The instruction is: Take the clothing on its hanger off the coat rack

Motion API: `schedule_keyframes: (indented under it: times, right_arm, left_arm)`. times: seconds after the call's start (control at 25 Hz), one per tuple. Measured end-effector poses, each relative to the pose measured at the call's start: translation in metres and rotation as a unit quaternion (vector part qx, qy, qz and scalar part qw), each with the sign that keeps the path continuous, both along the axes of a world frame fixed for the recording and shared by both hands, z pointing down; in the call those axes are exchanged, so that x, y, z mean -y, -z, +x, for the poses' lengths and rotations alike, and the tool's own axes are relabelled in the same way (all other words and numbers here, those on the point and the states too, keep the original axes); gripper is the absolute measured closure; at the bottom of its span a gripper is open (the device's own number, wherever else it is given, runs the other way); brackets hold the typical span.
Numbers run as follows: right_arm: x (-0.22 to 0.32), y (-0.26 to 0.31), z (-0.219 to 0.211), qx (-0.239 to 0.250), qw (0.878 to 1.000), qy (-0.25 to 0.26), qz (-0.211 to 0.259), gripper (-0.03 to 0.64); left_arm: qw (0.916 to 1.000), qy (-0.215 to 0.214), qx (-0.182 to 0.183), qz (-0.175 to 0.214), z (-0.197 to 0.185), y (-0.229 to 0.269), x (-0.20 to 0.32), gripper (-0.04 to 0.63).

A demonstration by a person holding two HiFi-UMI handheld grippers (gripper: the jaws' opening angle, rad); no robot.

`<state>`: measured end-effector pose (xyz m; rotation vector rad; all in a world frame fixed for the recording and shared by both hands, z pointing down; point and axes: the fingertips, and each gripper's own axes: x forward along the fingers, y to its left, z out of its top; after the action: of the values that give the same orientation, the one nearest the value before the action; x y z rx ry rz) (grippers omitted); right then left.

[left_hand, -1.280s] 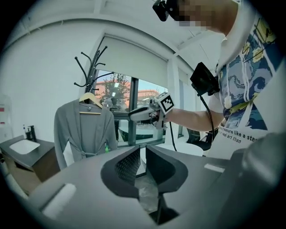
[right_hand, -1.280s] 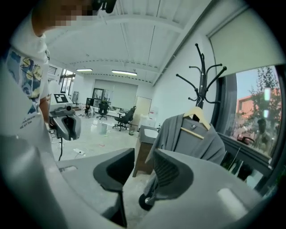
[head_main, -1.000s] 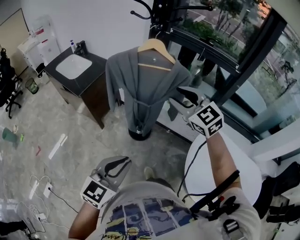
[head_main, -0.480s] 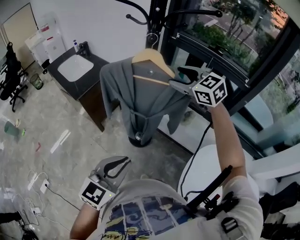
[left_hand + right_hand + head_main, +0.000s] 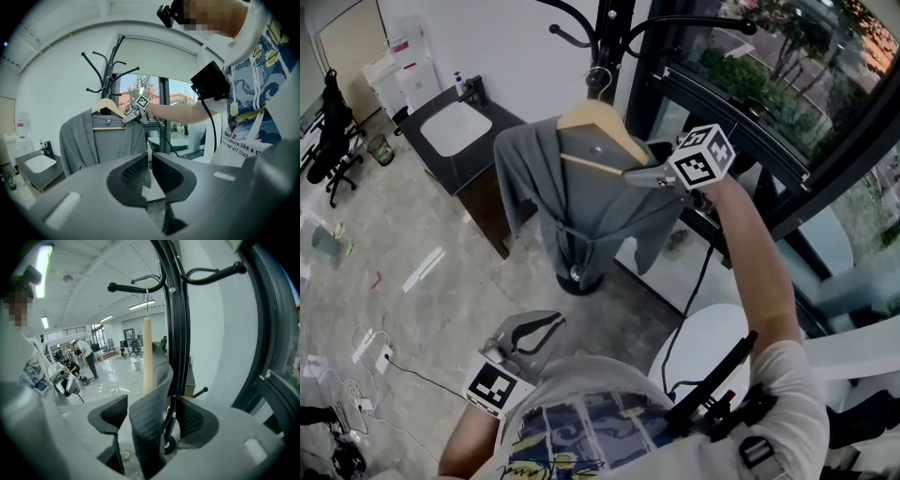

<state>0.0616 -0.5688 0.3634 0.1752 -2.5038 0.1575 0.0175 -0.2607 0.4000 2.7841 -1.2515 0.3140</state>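
At the far left a dark counter (image 5: 469, 169) with a white basin is standing against the wall, well apart from the work. Low in the head view the left gripper (image 5: 546, 323) is hanging near the person's body. Its jaws are drawn narrow with nothing between them.

Toward the middle, the grey garment (image 5: 581, 211) is draping from a wooden hanger (image 5: 592, 127). The hanger's wire hook is sitting over an arm of the black coat rack (image 5: 609, 42), so the clothing is not yet off.

At the hanger shoulder nearer the window the right gripper (image 5: 637, 173) is reaching in. Its jaws have just been opening and are standing wide. The right gripper view shows a fold of the garment's shoulder rising between them, with the pads not pressing on it.

The step in hand looks like taking hold at that shoulder. To do it well, the jaws should be closing on cloth and wood together. On cloth alone, the garment may be sliding off the hanger. The hanger is then needing a lift upward before any pull away, so the hook is clearing the arm's upturned tip. The idle left gripper could be steadying the far shoulder.
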Motion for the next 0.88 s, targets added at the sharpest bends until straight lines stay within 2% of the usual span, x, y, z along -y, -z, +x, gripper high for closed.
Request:
schedule_keyframes:
  times: [0.12,0.32,0.36,0.48,0.56,0.88]
  right_arm:
    - [-0.004,-0.003,-0.011,0.001,0.999,0.032,-0.026,0.308]
    - [-0.006,-0.007,-0.029,-0.012,0.998,0.060,-0.023,0.323]
    - [-0.007,-0.007,-0.031,-0.013,0.998,0.063,-0.019,0.352]
    - [-0.004,-0.005,-0.034,-0.016,0.998,0.061,0.004,0.521]
    - [-0.001,-0.003,-0.033,-0.015,0.998,0.053,0.018,0.607]
    - [0.004,0.012,-0.031,-0.005,0.998,0.023,0.061,0.614]
  left_arm:
    - [0.9999,0.010,-0.001,-0.004,0.001,-0.002,0.003,0.566]
    - [0.9997,0.022,0.003,-0.008,0.000,-0.007,0.008,0.569]
    - [0.9997,0.024,0.004,-0.008,-0.001,-0.007,0.009,0.572]
    - [0.9994,0.032,0.007,-0.008,-0.003,-0.008,0.010,0.575]
    - [0.9994,0.033,0.007,-0.008,-0.006,-0.008,0.009,0.577]
    - [0.9994,0.030,0.006,-0.014,-0.013,-0.009,0.003,0.578]
